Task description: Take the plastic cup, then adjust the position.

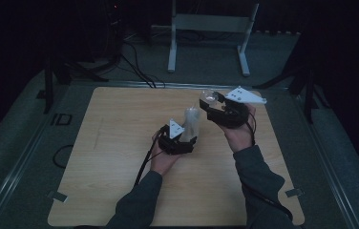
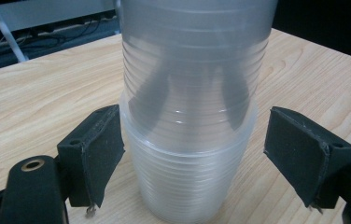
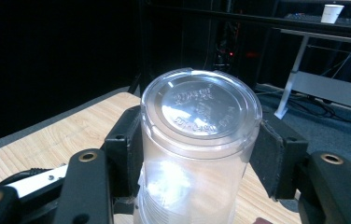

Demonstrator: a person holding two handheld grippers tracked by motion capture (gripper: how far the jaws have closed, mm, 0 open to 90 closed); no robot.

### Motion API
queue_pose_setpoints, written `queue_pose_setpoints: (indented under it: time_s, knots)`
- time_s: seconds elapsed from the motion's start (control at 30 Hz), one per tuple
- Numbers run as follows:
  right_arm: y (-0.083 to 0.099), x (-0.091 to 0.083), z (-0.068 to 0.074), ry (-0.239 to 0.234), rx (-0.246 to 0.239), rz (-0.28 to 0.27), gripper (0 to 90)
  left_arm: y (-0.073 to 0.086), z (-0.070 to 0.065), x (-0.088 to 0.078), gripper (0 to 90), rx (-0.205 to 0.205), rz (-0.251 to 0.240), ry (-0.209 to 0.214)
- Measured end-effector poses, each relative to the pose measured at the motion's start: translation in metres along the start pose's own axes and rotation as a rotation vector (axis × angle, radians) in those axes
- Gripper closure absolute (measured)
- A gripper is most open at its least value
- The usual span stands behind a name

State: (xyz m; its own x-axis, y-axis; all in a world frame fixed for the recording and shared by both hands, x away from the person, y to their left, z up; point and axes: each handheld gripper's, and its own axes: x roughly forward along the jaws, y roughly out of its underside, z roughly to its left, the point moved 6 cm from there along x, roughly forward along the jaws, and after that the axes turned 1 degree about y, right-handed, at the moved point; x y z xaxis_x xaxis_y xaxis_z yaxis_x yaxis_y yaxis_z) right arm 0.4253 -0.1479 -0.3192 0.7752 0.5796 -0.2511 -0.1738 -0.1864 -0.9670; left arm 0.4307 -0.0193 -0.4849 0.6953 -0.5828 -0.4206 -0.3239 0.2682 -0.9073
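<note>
A stack of clear ribbed plastic cups [image 2: 190,140] stands upside down on the wooden table [image 1: 120,143]. My left gripper [image 2: 194,154] sits around its lower part with the jaws open. The left pad [image 2: 100,154] is close against the stack and the right pad [image 2: 299,149] stands clear of it. In the high view the stack [image 1: 192,124] rises just above the left gripper [image 1: 183,142]. My right gripper [image 3: 197,154] is shut on a single clear cup [image 3: 200,107], whose base faces the camera. It holds this cup [image 1: 209,97] in the air, up and to the right of the stack.
A white metal frame [image 1: 208,28] stands on the floor beyond the table, with cables [image 1: 134,62] trailing to its left. The surroundings are dark. A white paper cup [image 3: 331,12] sits on a far desk. Bare tabletop lies left of the hands.
</note>
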Motion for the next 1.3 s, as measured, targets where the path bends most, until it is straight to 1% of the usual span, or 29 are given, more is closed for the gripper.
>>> queue_pose_setpoints:
  time_s: [0.3,0.47,0.63,0.87,0.93,1.03,1.07,1.17,1.2,1.3]
  knots:
    - [0.007,-0.006,-0.01,0.01,0.02,0.005,41.3,0.0,0.001,-0.005,19.3,-0.003,-0.006,-0.002]
    - [0.01,-0.009,-0.016,0.024,0.025,0.01,41.3,0.002,0.001,-0.006,19.0,-0.007,0.0,0.003]
    - [0.012,-0.012,-0.02,0.033,0.032,0.013,41.3,0.003,0.0,-0.009,18.9,-0.009,-0.005,0.003]
    - [0.02,-0.016,-0.028,0.048,0.047,0.022,41.4,0.003,0.001,-0.013,18.8,-0.001,-0.01,-0.001]
    - [0.023,-0.017,-0.03,0.053,0.049,0.024,41.4,0.002,0.002,-0.015,18.8,-0.007,-0.014,-0.001]
    - [0.026,-0.018,-0.032,0.057,0.057,0.027,41.4,0.002,0.002,-0.016,18.9,-0.004,-0.013,-0.002]
    - [0.03,-0.019,-0.035,0.063,0.066,0.032,41.4,0.002,0.001,-0.017,18.8,-0.002,-0.016,0.002]
    - [0.034,-0.02,-0.038,0.069,0.074,0.035,41.4,0.001,0.0,-0.019,18.8,0.0,-0.023,0.006]
    - [0.036,-0.02,-0.038,0.07,0.078,0.038,41.4,0.001,-0.002,-0.021,18.8,0.008,-0.027,0.005]
    - [0.039,-0.022,-0.04,0.075,0.084,0.041,41.3,0.0,-0.004,-0.023,19.3,0.006,-0.038,0.011]
